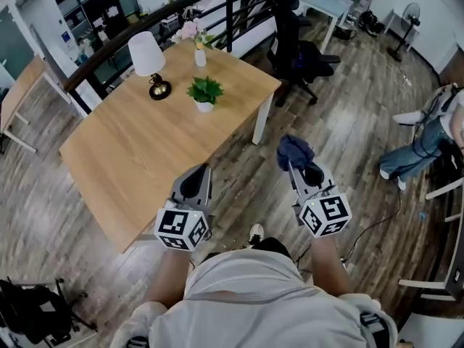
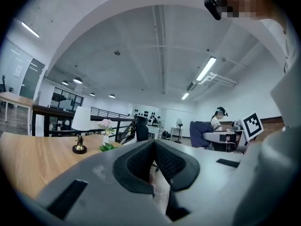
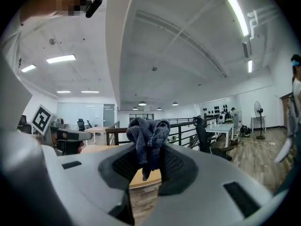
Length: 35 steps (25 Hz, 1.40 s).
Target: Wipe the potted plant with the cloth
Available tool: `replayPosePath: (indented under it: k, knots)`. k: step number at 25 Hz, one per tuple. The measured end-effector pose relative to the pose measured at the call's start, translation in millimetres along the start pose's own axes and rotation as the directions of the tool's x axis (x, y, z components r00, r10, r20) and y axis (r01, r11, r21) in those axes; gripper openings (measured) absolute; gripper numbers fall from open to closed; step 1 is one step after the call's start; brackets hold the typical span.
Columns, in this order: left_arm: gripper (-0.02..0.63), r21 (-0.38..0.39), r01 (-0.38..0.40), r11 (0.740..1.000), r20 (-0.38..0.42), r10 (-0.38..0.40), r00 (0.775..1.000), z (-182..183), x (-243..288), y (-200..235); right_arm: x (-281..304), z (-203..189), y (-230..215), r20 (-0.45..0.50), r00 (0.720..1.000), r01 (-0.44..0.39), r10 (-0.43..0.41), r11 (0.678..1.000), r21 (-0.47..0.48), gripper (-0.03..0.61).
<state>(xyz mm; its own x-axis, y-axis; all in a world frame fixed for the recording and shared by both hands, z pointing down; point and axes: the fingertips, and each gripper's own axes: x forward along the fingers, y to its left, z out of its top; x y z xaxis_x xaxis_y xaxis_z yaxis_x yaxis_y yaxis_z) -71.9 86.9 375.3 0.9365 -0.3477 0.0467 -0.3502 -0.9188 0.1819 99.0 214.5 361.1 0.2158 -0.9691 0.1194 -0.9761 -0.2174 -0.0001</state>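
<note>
Your left claw [image 1: 199, 174] is pressed together with nothing between its pads; the left gripper view shows the two black pads [image 2: 141, 161] meeting at their tips. In the head view it shows at the near edge of the bench [image 1: 130, 158].

Your right claw [image 1: 297, 168] is pinching the cloth [image 1: 294, 151]. The right gripper view shows the dark blue cloth [image 3: 148, 134] bunched between the pads and bulging out above them. In the head view this claw shows over the wooden floor [image 1: 341, 114], beside the bench at its 3 o'clock side.

The potted plant [image 1: 205, 91], green leaves in a small white pot, stands upright on the bench at 12 o'clock from your left claw and well apart from both claws. In the left gripper view its leaves [image 2: 108, 147] show just left of the pads.

A white-shaded lamp [image 1: 148, 60] stands at 10 o'clock from the plant. A white vase of pink flowers [image 1: 197, 46] stands at 12 o'clock from it.

A black office chair [image 1: 297, 49] stands beyond the bench's far corner. A seated person [image 1: 428, 140] is at 3 o'clock, by the frame's edge.
</note>
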Motion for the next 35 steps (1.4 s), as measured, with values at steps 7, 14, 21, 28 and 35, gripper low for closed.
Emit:
replayPosePath:
  k: [7,14,21,28,35]
  knots:
    - [0.015,-0.013,-0.111,0.994,-0.024,0.111,0.994,-1,84,7,65,-7,-84,-0.001,0.995,-0.099,0.099,0.995,0.033,0.144]
    - [0.015,-0.018,-0.196,0.98,-0.047,0.195,0.98,-2,138,44,134,-19,-117,-0.025,0.983,-0.179,0.18,0.982,0.056,0.144]
    - [0.015,-0.07,-0.235,0.97,-0.046,0.232,0.972,-4,177,113,221,-10,-113,-0.05,0.971,-0.232,0.233,0.972,0.024,0.144]
    - [0.015,-0.155,-0.283,0.946,-0.037,0.281,0.959,5,203,205,320,13,-88,-0.105,0.952,-0.292,0.287,0.956,-0.03,0.146]
    - [0.015,-0.31,-0.351,0.884,-0.124,0.328,0.936,-44,210,288,397,-3,-44,-0.172,0.911,-0.387,0.375,0.921,-0.044,0.146]
